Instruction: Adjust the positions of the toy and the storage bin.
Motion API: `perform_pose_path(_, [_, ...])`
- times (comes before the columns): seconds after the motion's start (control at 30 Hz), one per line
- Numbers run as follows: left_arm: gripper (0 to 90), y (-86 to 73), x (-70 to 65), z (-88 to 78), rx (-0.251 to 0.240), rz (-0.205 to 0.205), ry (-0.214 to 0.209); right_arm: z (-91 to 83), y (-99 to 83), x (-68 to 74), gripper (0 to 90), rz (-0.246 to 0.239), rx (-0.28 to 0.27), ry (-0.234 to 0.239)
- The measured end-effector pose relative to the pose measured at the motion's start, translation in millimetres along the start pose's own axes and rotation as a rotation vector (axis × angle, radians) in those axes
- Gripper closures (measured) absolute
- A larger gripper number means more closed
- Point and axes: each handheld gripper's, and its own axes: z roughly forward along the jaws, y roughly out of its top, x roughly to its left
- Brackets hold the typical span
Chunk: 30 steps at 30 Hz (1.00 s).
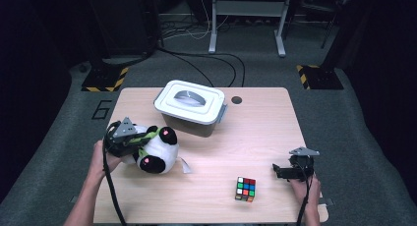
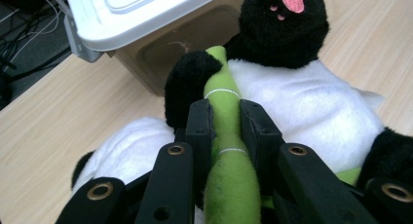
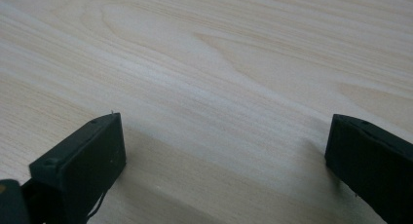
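panda plush lies at the left side of the wooden table, just in front of the lidded box and close to its front wall. plush is black and white, pink marks on the black paws, with a green bamboo stalk sewn across its white belly.

left gripper is clamped on that green stalk: in the left gripper view both black jaws press its sides, stalk pinched narrow between them, white belly right behind. the person's left hand holds this gripper from the plush's left side, forearm coming up from the table's near edge, gripper pointing toward the box.

box: grey-brown tub, white lid on and seated, handle recess in the lid's middle. contents hidden by the lid.

puzzle cube sits alone near the front edge, well apart from the plush.

right gripper rests low over bare wood at the right, jaws spread wide, nothing between them; right hand behind it.
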Motion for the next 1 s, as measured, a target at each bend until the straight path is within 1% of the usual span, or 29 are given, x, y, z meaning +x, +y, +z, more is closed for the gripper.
perform_pose_path(0.07, [75.7, 1.9, 7.3, 2.3, 0.011, 0.038, -0.007, 0.0, 0.0, 0.0, 0.4, 0.0, 0.0, 0.0])
perform_pose_path(0.13, [75.7, 3.8, 14.7, 4.7, 0.04, 0.071, -0.001, 0.0, 0.0, 0.0, 0.5, 0.0, 0.0, 0.0])
perform_pose_path(0.2, [75.7, 4.5, 19.9, 5.0, 0.047, 0.089, -0.005, 0.0, 0.1, 0.1, 0.4, 0.002, 0.001, 0.0])
perform_pose_path(0.23, [75.7, 5.2, 23.4, 4.6, 0.05, 0.102, 0.004, 0.0, 0.0, -0.1, 0.5, 0.0, 0.0, 0.0])
perform_pose_path(0.33, [75.7, 2.6, 31.0, 5.9, 0.05, 0.084, 0.0, 0.0, 0.0, 0.0, 0.5, 0.001, 0.0, -0.002])
perform_pose_path(0.37, [75.6, -0.8, 33.4, 8.3, 0.045, 0.067, 0.002, 0.0, 0.0, 0.0, 0.5, 0.001, 0.0, -0.002])
perform_pose_path(0.4, [75.5, -5.4, 35.9, 11.3, 0.051, 0.04, -0.003, 0.0, 0.0, 0.0, 0.4, 0.001, 0.0, -0.002])
perform_pose_path(0.43, [75.3, -13.5, 37.4, 17.7, 0.054, 0.0, -0.002, 0.0, 0.0, -0.1, 0.4, 0.001, 0.0, -0.001])
perform_pose_path(0.47, [75.0, -19.3, 37.2, 22.8, 0.059, -0.025, -0.005, 0.0, 0.0, -0.1, 0.4, 0.0, 0.0, -0.002])
perform_pose_path(0.5, [74.5, -29.6, 36.1, 32.7, 0.076, -0.061, -0.018, 0.0, 0.0, 0.0, 0.5, 0.0, 0.0, -0.002])
perform_pose_path(0.53, [72.9, -35.4, 35.2, 36.5, 0.051, -0.099, -0.038, -0.1, 0.0, 0.1, 0.5, 0.001, -0.001, -0.002])
perform_pose_path(0.57, [69.2, -41.4, 34.8, 37.2, -0.003, -0.162, -0.018, -0.1, 0.1, 0.2, 0.5, 0.005, 0.001, -0.001])
perform_pose_path(0.6, [65.3, -44.9, 33.3, 36.6, -0.036, -0.237, 0.016, 0.0, 0.0, -0.1, 0.5, 0.001, 0.0, -0.002])
perform_pose_path(0.63, [58.7, -44.9, 33.3, 36.6, -0.036, -0.237, 0.016, 0.0, 0.0, -0.1, 0.5, 0.001, 0.0, -0.002])
perform_pose_path(0.67, [55.1, -46.2, 31.7, 36.8, -0.04, -0.27, 0.046, 0.0, 0.0, -0.1, 0.5, 0.0, 0.0, -0.002])
perform_pose_path(0.73, [53.8, -48.0, 30.2, 35.4, -0.057, -0.331, 0.054, -0.1, -0.1, 0.1, 0.5, 0.001, 0.0, -0.002])
perform_pose_path(0.77, [51.2, -48.4, 29.3, 34.5, -0.073, -0.372, 0.061, -0.1, 0.0, 0.1, 0.5, 0.001, -0.001, -0.003])
perform_pose_path(0.8, [47.0, -48.3, 28.9, 33.8, -0.08, -0.387, 0.052, 0.0, 0.0, -0.1, 0.5, 0.0, -0.001, -0.002])
perform_pose_path(0.83, [44.9, -47.9, 27.8, 32.9, -0.086, -0.404, 0.055, -0.1, 0.1, 0.2, 0.5, 0.005, 0.001, -0.001])
perform_pose_path(0.87, [42.5, -47.4, 27.1, 32.6, -0.086, -0.41, 0.053, 0.0, 0.0, 0.0, 0.5, 0.0, -0.001, -0.002])
perform_pose_path(0.9, [36.5, -46.9, 25.6, 32.8, -0.092, -0.42, 0.042, -0.1, 0.0, 0.1, 0.5, 0.001, 0.0, -0.003])
perform_pose_path(0.93, [36.5, -46.3, 24.5, 33.0, -0.092, -0.431, 0.047, -0.1, 0.0, 0.1, 0.5, 0.001, 0.0, -0.003])
perform_pose_path(1.0, [28.5, -43.8, 20.6, 31.5, -0.104, -0.452, 0.053, 0.0, 0.1, 0.1, 0.5, 0.004, 0.001, -0.001])
